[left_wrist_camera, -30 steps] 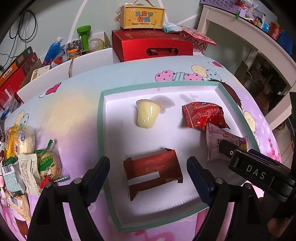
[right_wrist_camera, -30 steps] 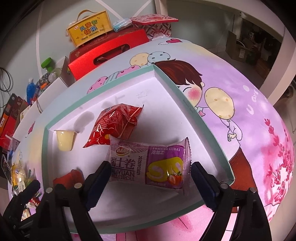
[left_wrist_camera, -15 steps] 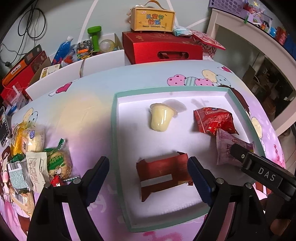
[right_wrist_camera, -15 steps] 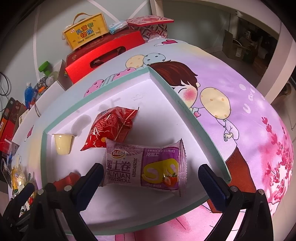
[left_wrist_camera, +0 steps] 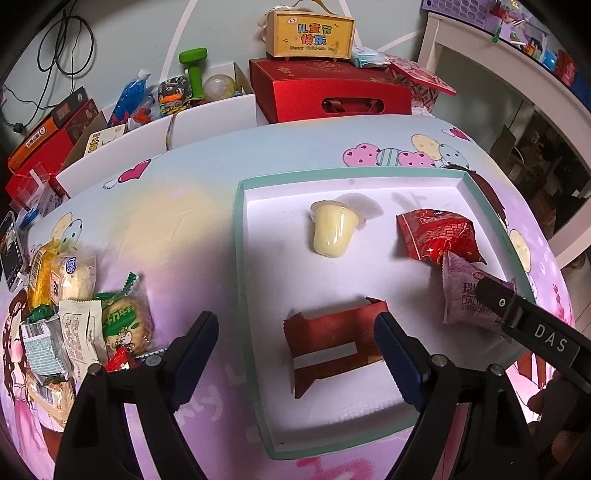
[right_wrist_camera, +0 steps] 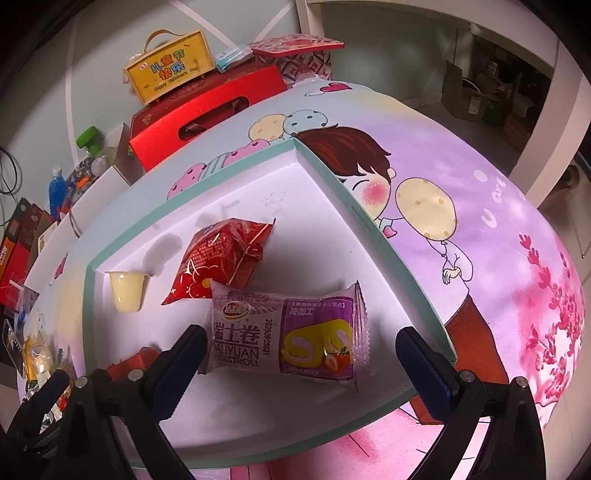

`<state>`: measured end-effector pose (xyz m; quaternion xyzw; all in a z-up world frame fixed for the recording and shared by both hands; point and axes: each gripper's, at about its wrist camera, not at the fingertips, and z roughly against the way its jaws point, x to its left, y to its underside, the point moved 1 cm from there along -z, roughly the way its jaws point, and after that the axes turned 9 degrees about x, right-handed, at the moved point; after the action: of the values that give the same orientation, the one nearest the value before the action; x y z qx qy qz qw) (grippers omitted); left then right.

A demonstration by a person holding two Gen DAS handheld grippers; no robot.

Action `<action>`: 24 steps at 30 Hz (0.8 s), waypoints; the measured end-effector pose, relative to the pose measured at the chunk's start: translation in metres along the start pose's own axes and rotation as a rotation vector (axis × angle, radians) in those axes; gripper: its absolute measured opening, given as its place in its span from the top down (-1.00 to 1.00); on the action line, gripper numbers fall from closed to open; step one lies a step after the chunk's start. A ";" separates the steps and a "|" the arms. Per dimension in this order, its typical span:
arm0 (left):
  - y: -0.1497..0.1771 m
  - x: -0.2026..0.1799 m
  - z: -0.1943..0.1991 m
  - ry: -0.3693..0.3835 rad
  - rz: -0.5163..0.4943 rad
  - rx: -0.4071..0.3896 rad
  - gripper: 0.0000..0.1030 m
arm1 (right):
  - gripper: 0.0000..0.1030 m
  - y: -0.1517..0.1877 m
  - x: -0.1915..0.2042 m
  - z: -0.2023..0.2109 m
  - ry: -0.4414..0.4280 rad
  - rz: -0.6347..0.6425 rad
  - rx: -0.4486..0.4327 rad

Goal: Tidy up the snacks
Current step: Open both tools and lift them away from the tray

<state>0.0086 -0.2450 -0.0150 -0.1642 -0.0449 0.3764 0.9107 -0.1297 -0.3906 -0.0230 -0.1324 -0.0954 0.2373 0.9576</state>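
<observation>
Both jaws released (purple roll (right_wrist_camera: 284, 336) down at tray (left_wrist_camera: 240, 258) near-right corner), I lift right gripper (right_wrist_camera: 299, 358) straight, left gripper (left_wrist_camera: 295, 350) to pile (left_wrist_camera: 85, 317).

Yellow gift box (left_wrist_camera: 309, 34) atop red box (left_wrist_camera: 330, 91); green dumbbell (left_wrist_camera: 194, 70).

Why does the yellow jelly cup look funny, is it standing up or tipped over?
Tipped over. The jelly cup lies on its side on the tray floor, its wide rim facing the far wall.
</observation>
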 end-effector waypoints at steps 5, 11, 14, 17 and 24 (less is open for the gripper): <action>0.001 0.005 0.012 0.004 -0.003 -0.015 -0.68 | -1.00 -0.001 0.003 0.018 -0.029 0.003 -0.056; 0.002 0.029 0.031 -0.021 0.045 -0.048 -0.68 | -1.00 -0.001 0.011 0.026 -0.023 0.012 -0.086; 0.007 0.047 0.036 -0.043 0.075 -0.047 -0.68 | -1.00 0.000 0.019 0.027 -0.026 0.039 -0.089; 0.016 0.072 0.041 -0.060 0.133 -0.054 -0.68 | -1.00 0.003 0.034 0.033 -0.045 0.081 -0.113; 0.045 0.146 0.050 -0.117 0.319 -0.043 -0.68 | -1.00 0.020 0.083 0.039 -0.091 0.209 -0.130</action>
<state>0.0718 -0.0995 0.0112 -0.1664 -0.0791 0.5242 0.8315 -0.0761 -0.3258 0.0181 -0.1924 -0.1398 0.3349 0.9118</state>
